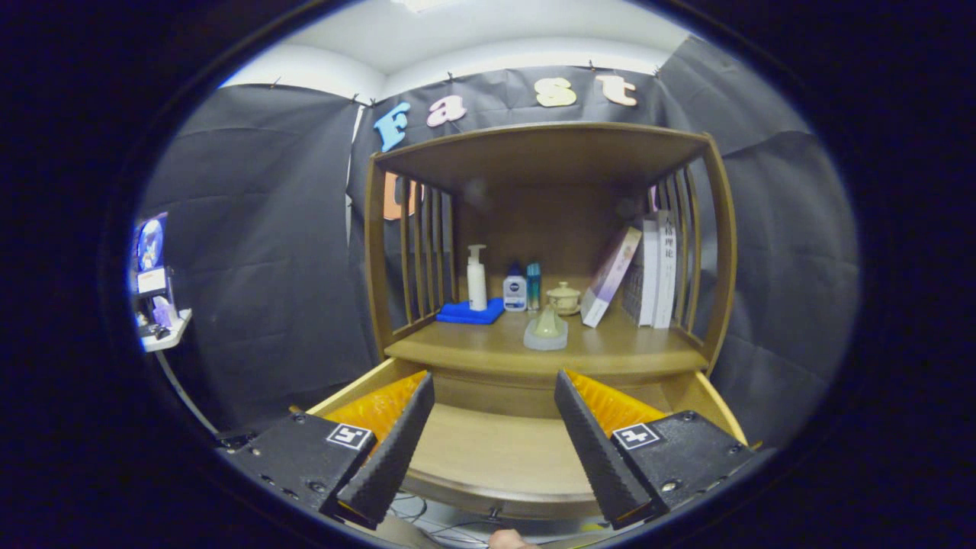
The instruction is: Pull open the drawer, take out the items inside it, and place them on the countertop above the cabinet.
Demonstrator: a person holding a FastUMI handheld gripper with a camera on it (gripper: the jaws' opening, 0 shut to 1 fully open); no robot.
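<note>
I had the drawer (496, 450) pulled open and bare inside; my gripper (494, 450) spread wide, empty. A pale item (546, 329) sat on the countertop (610, 347), so I judged little remained.

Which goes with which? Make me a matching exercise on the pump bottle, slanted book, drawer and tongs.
Things:
1. pump bottle
2. slanted book
3. drawer
4. tongs

States:
A. pulled out
B. open, empty, above the drawer
C. standing on the blue cloth
D. leaning toward the upright books

Pairs: 1-C, 2-D, 3-A, 4-B.
</note>
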